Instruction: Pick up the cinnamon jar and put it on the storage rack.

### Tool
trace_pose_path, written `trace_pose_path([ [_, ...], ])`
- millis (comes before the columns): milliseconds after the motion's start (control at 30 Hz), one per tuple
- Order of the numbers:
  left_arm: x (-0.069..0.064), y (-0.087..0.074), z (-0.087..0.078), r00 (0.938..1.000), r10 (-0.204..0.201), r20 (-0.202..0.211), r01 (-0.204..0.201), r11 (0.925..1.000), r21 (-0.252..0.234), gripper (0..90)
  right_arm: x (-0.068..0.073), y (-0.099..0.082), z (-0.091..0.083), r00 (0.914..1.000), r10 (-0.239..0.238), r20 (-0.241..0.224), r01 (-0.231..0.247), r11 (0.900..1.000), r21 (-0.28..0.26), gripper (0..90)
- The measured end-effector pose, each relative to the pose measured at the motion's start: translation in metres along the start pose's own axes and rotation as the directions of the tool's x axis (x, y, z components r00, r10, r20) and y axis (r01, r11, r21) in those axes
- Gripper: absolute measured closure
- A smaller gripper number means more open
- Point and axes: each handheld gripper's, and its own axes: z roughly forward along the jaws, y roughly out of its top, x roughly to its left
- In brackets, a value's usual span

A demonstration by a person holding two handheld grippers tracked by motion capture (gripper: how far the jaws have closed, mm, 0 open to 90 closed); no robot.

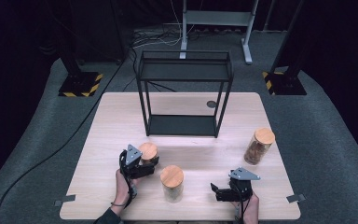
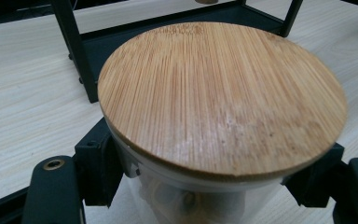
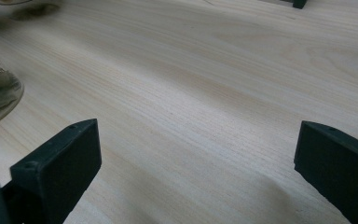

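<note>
Gripping is confirmed at the left gripper (image 1: 145, 164): in the left gripper view its two black jaws are pressed against opposite sides of a glass jar (image 2: 200, 200) just beneath the bamboo lid (image 2: 221, 95); the pads are seen in contact with the glass wall, so the jaws are closed onto the jar, though held apart by its body; pale contents are glimpsed through the glass but cannot be identified. The held jar is located, in the high view, at the near left of the wooden table (image 1: 121, 116), just in front of the lower shelf of the black wire rack (image 1: 185, 93); whether its base rests on the table cannot be determined. The right gripper (image 1: 214, 190) is recorded at the near right of the table, held low in the person's hand; in the right gripper view its jaws are spread wide with nothing but bare tabletop between them. A second jar (image 1: 172, 183) with a matching lid is noted upright between the two grippers, near the front edge; the glass base seen at the left edge of the right gripper view is probably this one. A third jar (image 1: 259, 145) with brown contents is observed upright towards the right edge, well apart from both grippers.
</note>
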Motion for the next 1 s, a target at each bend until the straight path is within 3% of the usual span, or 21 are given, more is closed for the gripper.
trace_pose_path([
  [1000,-0.002,0.010,0.018,0.9993,0.010,0.037,-0.010,0.9999,0.004,25.4,0.001,0.000,0.001,1.0000,-0.004,0.006,0.004,1.0000,0.007,0.0],
])
